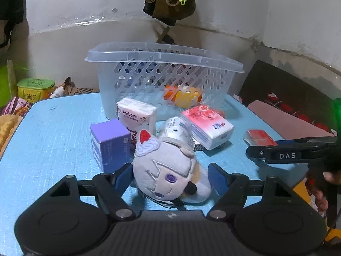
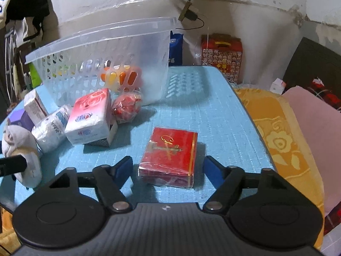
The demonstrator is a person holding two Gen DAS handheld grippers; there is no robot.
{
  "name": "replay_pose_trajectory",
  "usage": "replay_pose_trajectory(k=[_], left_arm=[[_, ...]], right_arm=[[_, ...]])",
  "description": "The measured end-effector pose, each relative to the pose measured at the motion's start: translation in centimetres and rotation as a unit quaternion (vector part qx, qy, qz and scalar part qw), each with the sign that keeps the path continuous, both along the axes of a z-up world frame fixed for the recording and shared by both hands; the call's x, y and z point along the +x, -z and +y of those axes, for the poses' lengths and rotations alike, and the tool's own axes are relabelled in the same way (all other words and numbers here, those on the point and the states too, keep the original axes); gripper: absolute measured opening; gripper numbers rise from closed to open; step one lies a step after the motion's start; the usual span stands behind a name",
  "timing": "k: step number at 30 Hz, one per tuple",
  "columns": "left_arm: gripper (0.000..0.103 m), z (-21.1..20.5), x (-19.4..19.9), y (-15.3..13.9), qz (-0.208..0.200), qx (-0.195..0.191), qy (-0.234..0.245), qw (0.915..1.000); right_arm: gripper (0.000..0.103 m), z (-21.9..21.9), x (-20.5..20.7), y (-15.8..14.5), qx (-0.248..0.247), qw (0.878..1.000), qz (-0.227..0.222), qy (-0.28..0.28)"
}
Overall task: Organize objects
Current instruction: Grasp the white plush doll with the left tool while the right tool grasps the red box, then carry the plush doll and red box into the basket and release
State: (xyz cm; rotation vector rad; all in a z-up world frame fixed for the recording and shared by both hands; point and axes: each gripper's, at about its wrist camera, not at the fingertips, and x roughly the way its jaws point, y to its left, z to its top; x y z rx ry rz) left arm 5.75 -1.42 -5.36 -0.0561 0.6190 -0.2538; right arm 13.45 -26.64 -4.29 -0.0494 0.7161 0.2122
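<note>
A clear plastic basket (image 1: 149, 51) stands at the back of the blue table (image 1: 53, 132), with an orange and yellow pack (image 1: 183, 95) inside. My left gripper (image 1: 169, 171) is open around a grey plush doll (image 1: 166, 170) that lies on the table. Behind it are a purple box (image 1: 110, 143), a white tissue pack (image 1: 136, 115), a wrapped roll (image 1: 177, 130) and a pink tissue pack (image 1: 208, 125). My right gripper (image 2: 168, 166) is open around a red box (image 2: 170, 153) on the table. The basket (image 2: 102, 36) also shows in the right wrist view.
A red wrapped ball (image 2: 126, 106) lies beside the basket. A red patterned gift box (image 2: 221, 55) stands behind the table. A yellow blanket (image 2: 281, 138) and pink cloth (image 2: 315, 123) lie right of the table. A green tin (image 1: 35, 89) sits off the left edge.
</note>
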Motion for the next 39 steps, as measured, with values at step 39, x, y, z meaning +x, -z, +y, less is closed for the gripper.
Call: replay_pose_trajectory(k=[39], left_arm=[[0.069,4.5,-3.0,-5.0,-0.122,-0.046,-0.047,0.9903]], right_arm=[[0.057,1.1,-4.6,-6.2,0.064,0.984,-0.141,-0.092]])
